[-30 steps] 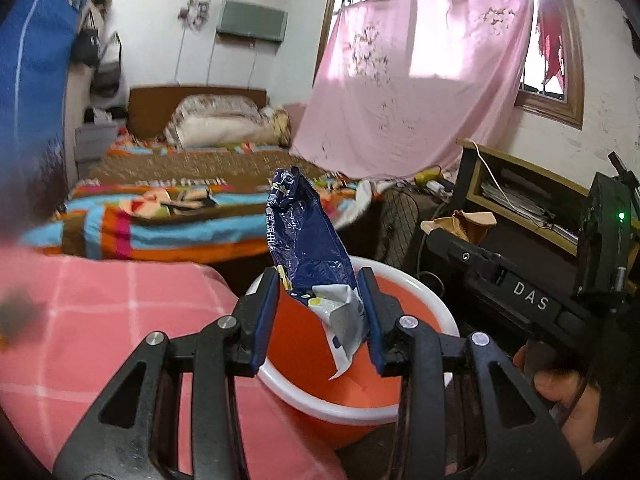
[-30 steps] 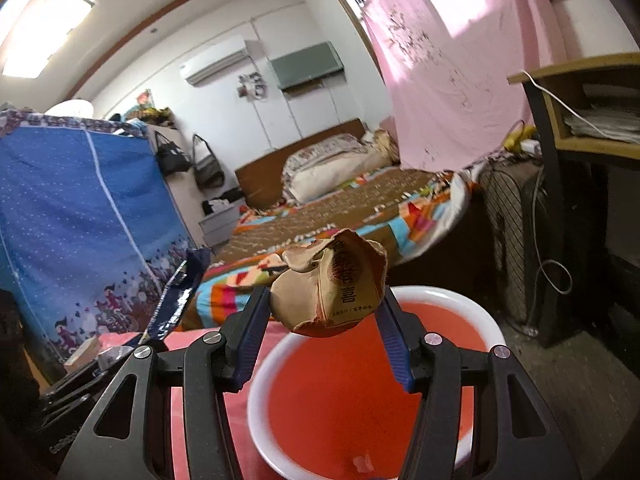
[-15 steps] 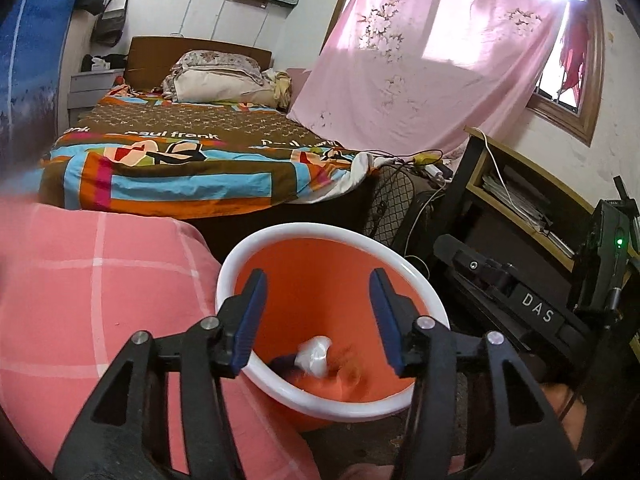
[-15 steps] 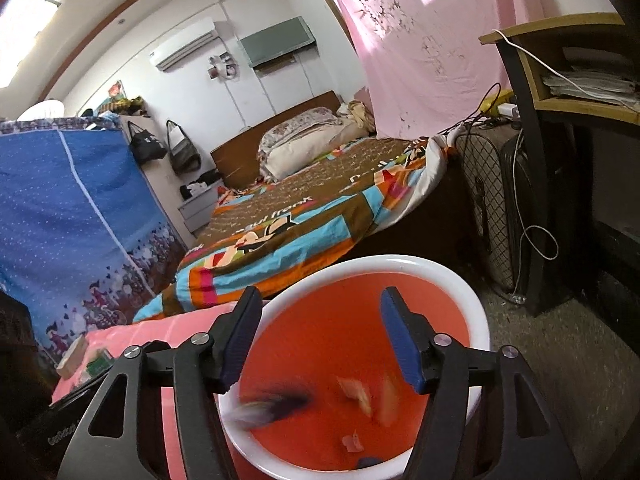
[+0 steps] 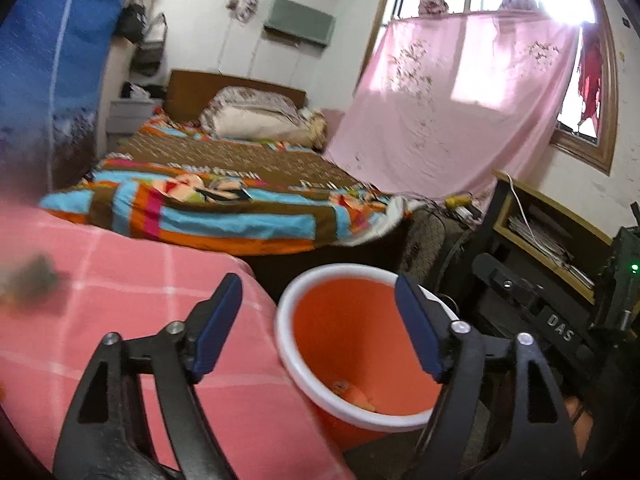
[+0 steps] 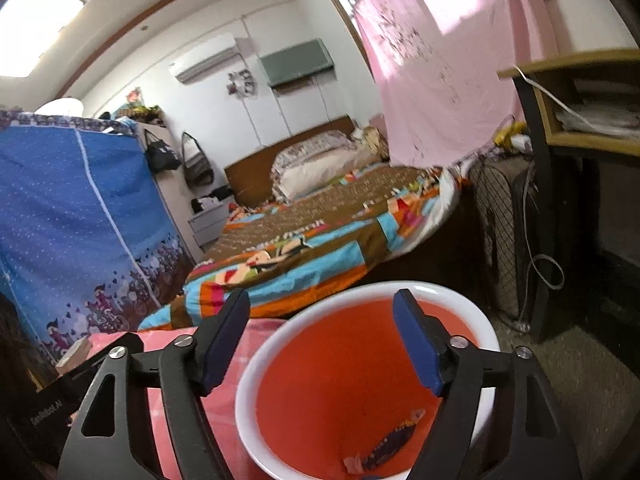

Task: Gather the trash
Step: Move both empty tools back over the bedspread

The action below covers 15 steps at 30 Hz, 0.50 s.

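An orange bucket [image 5: 344, 320] with a white rim stands on the floor beside a pink checked cloth [image 5: 120, 288]. My left gripper [image 5: 318, 322] hovers over its near left rim, jaws opening, nothing between them. My right gripper [image 6: 322, 338] hangs above the same bucket [image 6: 360, 360], jaws opening and empty too. At the bucket's bottom lie a dark blue wrapper [image 6: 394, 440] and a crumpled tan scrap [image 5: 354, 394]. The right gripper's black body [image 5: 540, 312] shows at the right of the left wrist view.
A bed with a striped colourful blanket [image 5: 224, 204] lies behind the bucket. A pink curtain [image 5: 448, 108] hangs at the window. A wooden shelf [image 5: 552, 224] with papers stands right. A blue fabric wardrobe [image 6: 76, 216] is left. A dark blurred object [image 5: 32, 280] lies on the pink cloth.
Both grippers let go: the blue wrapper left the left gripper and the crumpled brown paper left the right, both falling into the bucket. Both jaws have spread wider, and the left gripper shifted left.
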### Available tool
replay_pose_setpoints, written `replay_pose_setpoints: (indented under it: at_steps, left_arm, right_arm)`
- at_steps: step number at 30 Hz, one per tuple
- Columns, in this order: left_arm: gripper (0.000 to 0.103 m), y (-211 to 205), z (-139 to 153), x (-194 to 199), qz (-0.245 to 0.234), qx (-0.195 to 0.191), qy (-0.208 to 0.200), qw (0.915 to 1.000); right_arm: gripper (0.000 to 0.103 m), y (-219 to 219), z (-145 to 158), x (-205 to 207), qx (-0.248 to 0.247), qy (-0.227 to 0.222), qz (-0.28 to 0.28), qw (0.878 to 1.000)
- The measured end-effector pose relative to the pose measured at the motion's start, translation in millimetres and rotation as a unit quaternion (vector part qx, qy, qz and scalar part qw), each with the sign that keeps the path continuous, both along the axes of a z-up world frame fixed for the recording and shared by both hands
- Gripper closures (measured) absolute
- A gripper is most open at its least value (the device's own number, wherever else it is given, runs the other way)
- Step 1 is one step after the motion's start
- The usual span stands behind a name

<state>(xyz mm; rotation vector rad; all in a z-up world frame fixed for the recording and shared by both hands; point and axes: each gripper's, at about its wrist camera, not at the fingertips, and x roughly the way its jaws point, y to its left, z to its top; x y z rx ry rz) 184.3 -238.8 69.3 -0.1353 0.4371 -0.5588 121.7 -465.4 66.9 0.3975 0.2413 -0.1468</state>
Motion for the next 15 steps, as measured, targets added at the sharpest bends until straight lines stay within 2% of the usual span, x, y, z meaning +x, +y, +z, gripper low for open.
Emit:
replay_pose_setpoints:
  at_steps: [3,4,7,15]
  left_arm:
    - [0.009,17.7,6.8,-6.9,0.034,0.002,-0.03,0.999]
    - [0.001,23.5,8.9,-8.6,0.045,0.003,-0.038,0.9983]
    - [0.0,48.2,14.1,-18.6,0.094,-0.005,-0.074,0.9928]
    - [0.0,101.1,21.8,-38.3,0.152,-0.001,-0.114,0.9818]
  right_arm:
    - [0.018,12.5,6.8,-3.0,-0.014,-0.024,0.005,1.0]
    - [0.013,16.6,8.9,-3.8,-0.018,-0.033,0.007,0.999]
    - [0.0,30.6,14.8,-6.9,-0.031,-0.064,0.014,0.997]
    - [0.0,71.7,26.1,-10.3,-0.058,-0.12,0.054,0.99]
